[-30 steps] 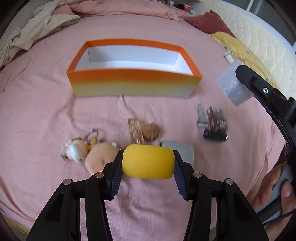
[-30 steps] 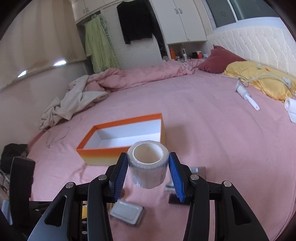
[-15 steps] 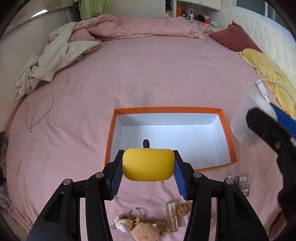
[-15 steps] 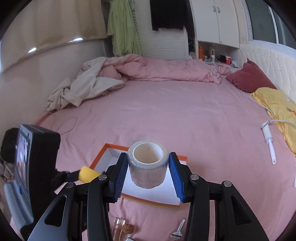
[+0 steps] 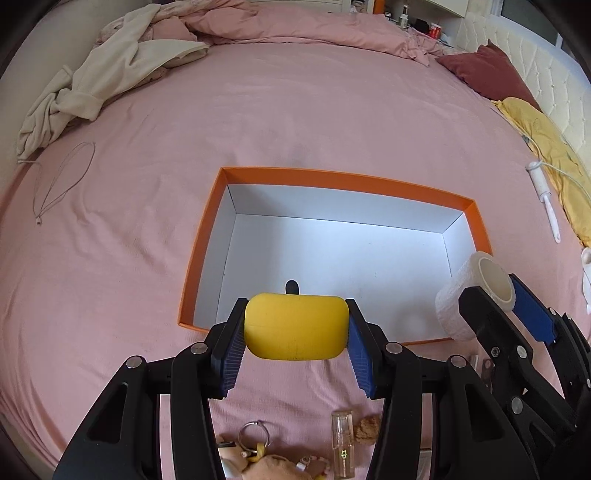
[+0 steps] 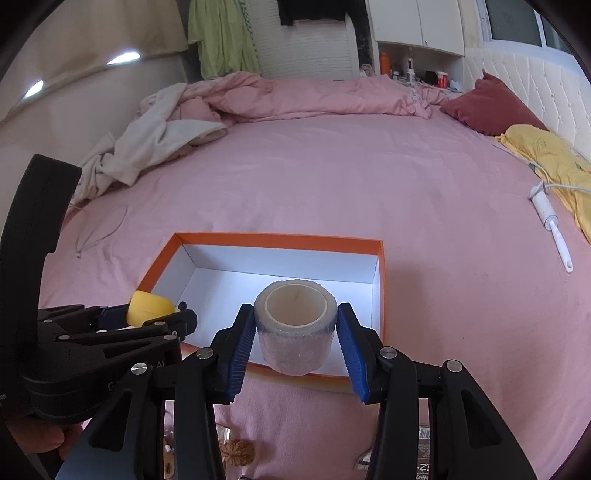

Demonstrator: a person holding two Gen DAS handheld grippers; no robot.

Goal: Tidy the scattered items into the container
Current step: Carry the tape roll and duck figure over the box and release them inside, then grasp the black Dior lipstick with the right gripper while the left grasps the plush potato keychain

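Note:
An orange box (image 5: 343, 179) with a white inside lies open on the pink bed, seen also in the right wrist view as the box (image 6: 280, 240). My left gripper (image 5: 295, 328) is shut on a yellow rounded object (image 5: 295, 326) above the box's near rim. My right gripper (image 6: 295, 328) is shut on a clear tape roll (image 6: 295, 325) over the box's near right part; the roll (image 5: 472, 291) also shows in the left wrist view. On the bed near me lie a keyring with plush toys (image 5: 258, 454), a small clear bottle (image 5: 342, 448) and a brown lump (image 5: 367, 427).
A cream garment (image 5: 99, 85) and crumpled pink duvet (image 5: 295, 22) lie at the far side. A thin cable loop (image 5: 59, 181) is left of the box. At the right are a dark red pillow (image 5: 484, 70), yellow cloth (image 5: 543, 147) and a white lint roller (image 5: 543, 199).
Both grippers have moved forward over the box's near edge with their objects still held. The right gripper and tape roll now sit closer beside the left gripper.

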